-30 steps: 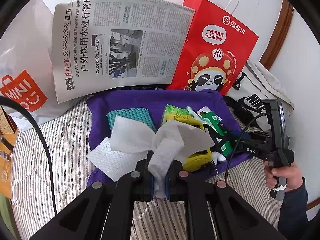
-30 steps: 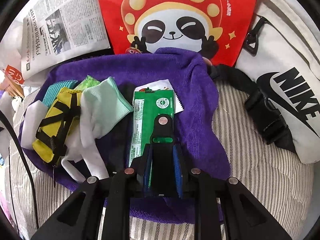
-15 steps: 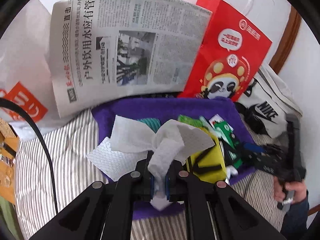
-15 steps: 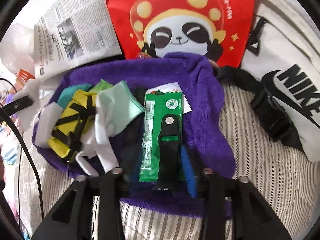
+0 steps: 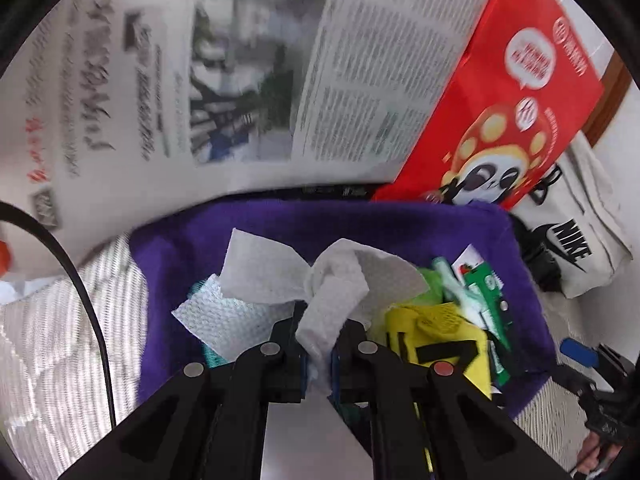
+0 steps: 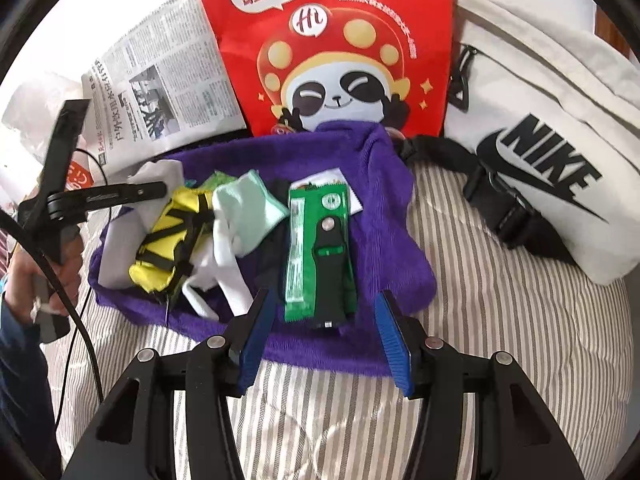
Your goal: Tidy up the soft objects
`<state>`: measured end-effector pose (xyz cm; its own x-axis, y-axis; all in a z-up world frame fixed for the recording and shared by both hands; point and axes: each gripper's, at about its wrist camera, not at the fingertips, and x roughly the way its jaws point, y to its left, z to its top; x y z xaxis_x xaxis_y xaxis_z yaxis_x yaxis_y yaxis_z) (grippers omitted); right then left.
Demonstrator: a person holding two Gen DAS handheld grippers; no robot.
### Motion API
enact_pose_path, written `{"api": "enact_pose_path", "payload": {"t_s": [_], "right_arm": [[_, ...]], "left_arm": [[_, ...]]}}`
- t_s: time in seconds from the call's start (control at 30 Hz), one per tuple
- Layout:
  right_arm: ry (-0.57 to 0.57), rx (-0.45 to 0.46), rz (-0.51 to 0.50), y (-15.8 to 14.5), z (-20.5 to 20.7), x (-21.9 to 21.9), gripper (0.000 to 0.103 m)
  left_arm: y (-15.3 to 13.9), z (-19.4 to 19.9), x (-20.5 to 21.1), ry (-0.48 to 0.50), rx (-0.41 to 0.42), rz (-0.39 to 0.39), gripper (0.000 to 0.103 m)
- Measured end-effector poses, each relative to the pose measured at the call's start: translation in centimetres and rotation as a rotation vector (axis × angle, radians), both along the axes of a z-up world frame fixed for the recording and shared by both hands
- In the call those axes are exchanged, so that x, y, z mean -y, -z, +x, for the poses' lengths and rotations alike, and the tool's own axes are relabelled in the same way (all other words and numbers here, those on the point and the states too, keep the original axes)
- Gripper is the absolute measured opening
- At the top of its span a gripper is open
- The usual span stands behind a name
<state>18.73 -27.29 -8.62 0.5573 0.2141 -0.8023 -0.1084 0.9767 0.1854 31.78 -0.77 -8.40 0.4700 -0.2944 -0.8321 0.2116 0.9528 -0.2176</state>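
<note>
A purple towel point(image 6: 392, 208) lies spread on striped bedding and holds a pile of soft items. My left gripper point(image 5: 320, 344) is shut on a crumpled white paper towel point(image 5: 332, 280) and hangs over the towel's left part, above another white sheet point(image 5: 224, 320). A yellow pouch point(image 6: 172, 240) with black straps, a mint sock point(image 6: 248, 208) and a green packet point(image 6: 300, 248) lie on the towel. A black strap point(image 6: 330, 264) rests on the packet. My right gripper point(image 6: 322, 332) stands open just short of the strap's near end, its blue pads touching nothing.
A newspaper point(image 5: 260, 80) and a red panda paper bag point(image 6: 332, 52) stand against the wall behind the towel. A white Nike bag point(image 6: 540, 152) with a black buckle strap lies to the right. Striped bedding point(image 6: 500, 300) surrounds the towel. A black cable point(image 5: 88, 300) trails at left.
My right gripper opened, left the black strap lying on the green packet and drew back. My left gripper moved forward and lower over the purple towel, still gripping the paper towel.
</note>
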Motion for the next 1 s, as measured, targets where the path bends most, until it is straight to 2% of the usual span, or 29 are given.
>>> {"api": "enact_pose_path", "payload": {"t_s": [0.13, 0.23, 0.33, 0.43, 0.5, 0.8, 0.93, 1.0], "right_arm": [[-0.023, -0.018, 0.003, 0.6, -0.4, -0.1, 0.052], [-0.025, -0.019, -0.002, 0.6, -0.5, -0.2, 0.052], [-0.024, -0.012, 0.022, 0.2, -0.9, 0.0, 0.052], [-0.032, -0.002, 0.015, -0.3, -1.5, -0.1, 0.053], [-0.035, 0.005, 0.004, -0.7, -1.7, -0.3, 0.053], [-0.025, 0.051, -0.002, -3.0, -2.8, -0.9, 0.054], [-0.014, 0.078, -0.002, -4.8, -3.5, -1.7, 0.067], [-0.003, 0.072, -0.023, -5.4, -3.7, -2.3, 0.068]], "left_arm": [[0.9, 0.0, 0.4, 0.002, 0.003, 0.047, 0.010], [1.0, 0.0, 0.5, 0.000, -0.011, 0.040, 0.020], [0.9, -0.2, 0.5, 0.014, -0.018, 0.019, 0.036], [0.6, -0.5, 0.8, 0.005, -0.014, 0.047, 0.066], [0.1, -1.0, 1.0, -0.006, 0.014, 0.094, 0.066], [-2.2, -3.6, -1.4, -0.050, 0.045, 0.103, 0.066], [-3.9, -6.7, -3.0, -0.072, 0.081, 0.099, 0.066], [-4.6, -8.3, -3.6, -0.080, 0.088, 0.097, 0.066]]}}
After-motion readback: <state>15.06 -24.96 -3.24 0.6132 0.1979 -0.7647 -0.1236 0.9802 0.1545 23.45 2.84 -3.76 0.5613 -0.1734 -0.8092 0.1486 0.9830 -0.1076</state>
